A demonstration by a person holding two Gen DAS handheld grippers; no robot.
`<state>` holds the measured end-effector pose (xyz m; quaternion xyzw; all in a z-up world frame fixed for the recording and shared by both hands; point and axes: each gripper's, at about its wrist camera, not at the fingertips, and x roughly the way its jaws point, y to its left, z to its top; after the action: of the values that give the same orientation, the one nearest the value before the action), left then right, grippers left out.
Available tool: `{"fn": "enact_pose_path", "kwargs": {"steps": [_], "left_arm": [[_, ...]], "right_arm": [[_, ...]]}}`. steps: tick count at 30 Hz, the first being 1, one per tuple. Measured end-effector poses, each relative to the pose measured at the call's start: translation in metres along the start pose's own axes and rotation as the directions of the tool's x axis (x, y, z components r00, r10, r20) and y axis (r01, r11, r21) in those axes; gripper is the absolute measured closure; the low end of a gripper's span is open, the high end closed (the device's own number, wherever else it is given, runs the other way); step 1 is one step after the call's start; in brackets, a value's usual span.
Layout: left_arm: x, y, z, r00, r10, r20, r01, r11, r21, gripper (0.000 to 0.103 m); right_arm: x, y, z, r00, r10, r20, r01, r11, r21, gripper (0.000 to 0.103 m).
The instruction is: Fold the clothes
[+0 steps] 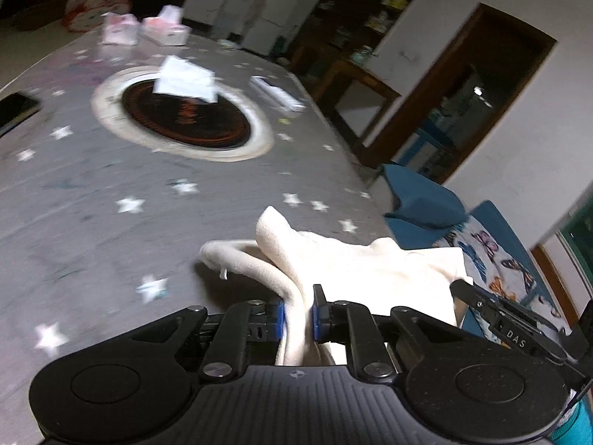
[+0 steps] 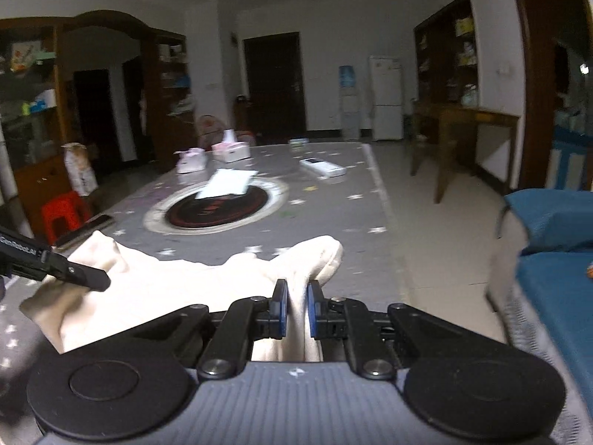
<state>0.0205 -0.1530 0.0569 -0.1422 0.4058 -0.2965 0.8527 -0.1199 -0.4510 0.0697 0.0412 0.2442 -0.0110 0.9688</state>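
A cream cloth garment (image 1: 370,270) is held up over the near end of a grey star-patterned table (image 1: 92,193). My left gripper (image 1: 298,309) is shut on a bunched fold of it between the blue pads. My right gripper (image 2: 297,306) is shut on another fold of the same garment (image 2: 166,282), which stretches left toward the left gripper's finger (image 2: 79,276). The right gripper's black finger (image 1: 481,300) shows at the right edge of the left wrist view. The garment's lower part is hidden behind the gripper bodies.
A round dark hotplate (image 2: 218,209) with a white paper (image 2: 226,183) on it sits mid-table. Tissue boxes (image 2: 229,150), a white remote (image 2: 322,167) and a dark phone (image 1: 15,109) lie on the table. A blue sofa (image 2: 556,259) stands right, a red stool (image 2: 63,215) left.
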Motion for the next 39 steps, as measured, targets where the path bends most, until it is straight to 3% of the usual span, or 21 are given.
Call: {"fn": "enact_pose_path", "kwargs": {"steps": [8,12,16,23,30,39], "left_arm": [[0.039,-0.020,-0.014,0.998,0.008,-0.068,-0.003,0.997,0.072,0.088],[0.040,-0.018,-0.018,0.996,0.056,-0.074,-0.049,0.994,0.097,0.083],[0.033,-0.014,-0.014,0.994,0.092,-0.061,-0.084,0.988,0.126,0.080],[0.031,-0.019,-0.006,0.992,0.119,-0.032,-0.113,0.982,0.153,0.080],[0.035,-0.003,0.000,0.978,0.204,-0.036,-0.197,0.970,0.143,0.082],[0.056,-0.026,0.008,0.995,0.088,-0.053,-0.078,0.983,0.165,0.082]], "right_arm": [[0.007,-0.026,-0.017,0.996,-0.075,-0.045,0.076,0.997,0.014,0.093],[0.018,-0.032,-0.027,0.991,-0.103,-0.086,0.104,0.995,0.006,0.091],[0.018,-0.033,-0.024,0.989,-0.131,-0.072,0.131,0.991,-0.005,0.090],[0.033,-0.028,-0.021,0.994,-0.051,-0.100,0.052,0.999,0.011,0.090],[0.059,-0.031,-0.027,0.988,-0.016,-0.154,0.023,0.999,0.045,0.088],[0.064,-0.029,-0.024,0.990,0.015,-0.143,-0.006,0.998,0.061,0.086]]}}
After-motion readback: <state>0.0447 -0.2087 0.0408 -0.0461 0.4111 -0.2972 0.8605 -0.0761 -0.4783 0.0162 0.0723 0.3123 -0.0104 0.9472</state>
